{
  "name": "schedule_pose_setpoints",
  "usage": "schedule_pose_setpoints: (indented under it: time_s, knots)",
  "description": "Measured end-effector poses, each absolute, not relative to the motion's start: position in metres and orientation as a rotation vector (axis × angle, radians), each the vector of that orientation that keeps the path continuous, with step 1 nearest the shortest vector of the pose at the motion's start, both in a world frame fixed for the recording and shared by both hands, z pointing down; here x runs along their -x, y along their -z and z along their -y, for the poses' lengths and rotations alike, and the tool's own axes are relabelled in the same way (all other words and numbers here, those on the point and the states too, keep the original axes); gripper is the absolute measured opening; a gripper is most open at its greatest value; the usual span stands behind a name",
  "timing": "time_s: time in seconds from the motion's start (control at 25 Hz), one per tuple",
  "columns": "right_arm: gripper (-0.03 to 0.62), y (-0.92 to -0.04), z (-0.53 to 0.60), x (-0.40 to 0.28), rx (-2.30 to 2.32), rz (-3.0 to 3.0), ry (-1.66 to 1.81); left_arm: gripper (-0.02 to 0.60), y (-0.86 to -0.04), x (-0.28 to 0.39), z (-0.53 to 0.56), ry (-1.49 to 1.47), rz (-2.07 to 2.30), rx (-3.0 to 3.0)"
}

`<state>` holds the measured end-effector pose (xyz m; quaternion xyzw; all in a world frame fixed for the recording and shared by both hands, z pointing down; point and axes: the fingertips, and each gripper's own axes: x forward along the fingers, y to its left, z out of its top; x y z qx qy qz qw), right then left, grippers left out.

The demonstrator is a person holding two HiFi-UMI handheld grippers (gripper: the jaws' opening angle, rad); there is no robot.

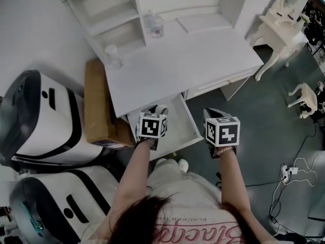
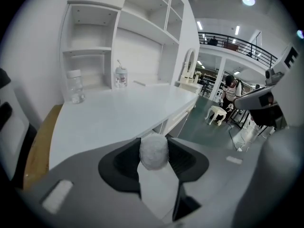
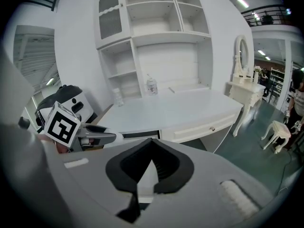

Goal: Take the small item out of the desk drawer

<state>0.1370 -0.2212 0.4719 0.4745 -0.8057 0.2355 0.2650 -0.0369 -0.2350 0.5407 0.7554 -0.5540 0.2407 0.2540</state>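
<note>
Your L gripper (image 1: 155, 110) is clamped on the small white fluffy ball (image 2: 154, 151). It hangs over the open drawer (image 1: 192, 122) at the front edge of the desk (image 1: 203, 60), so the ball is up out of the drawer. Your R gripper (image 3: 152, 145) has its jaws together w/ nothing between them, just right of the drawer's right wall. 1 clear bottle (image 1: 154, 24) stands at the desk's back edge by the shelves, and a 2nd bottle (image 1: 114, 56) near its left edge.

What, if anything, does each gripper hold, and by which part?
The left gripper holds a small fuzzy white ball, pinched by its sides between the fingers. The right gripper holds nothing.
</note>
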Motion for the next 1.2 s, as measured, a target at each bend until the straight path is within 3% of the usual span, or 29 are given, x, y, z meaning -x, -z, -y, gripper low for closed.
schedule_pose_setpoints:
  time_s: [1.2]
  knots:
    - [0.000,-0.289,0.245,-0.082,-1.492,2.562,-0.221,0.183,-0.314,0.111,0.248,-0.237,1.857,-2.373]
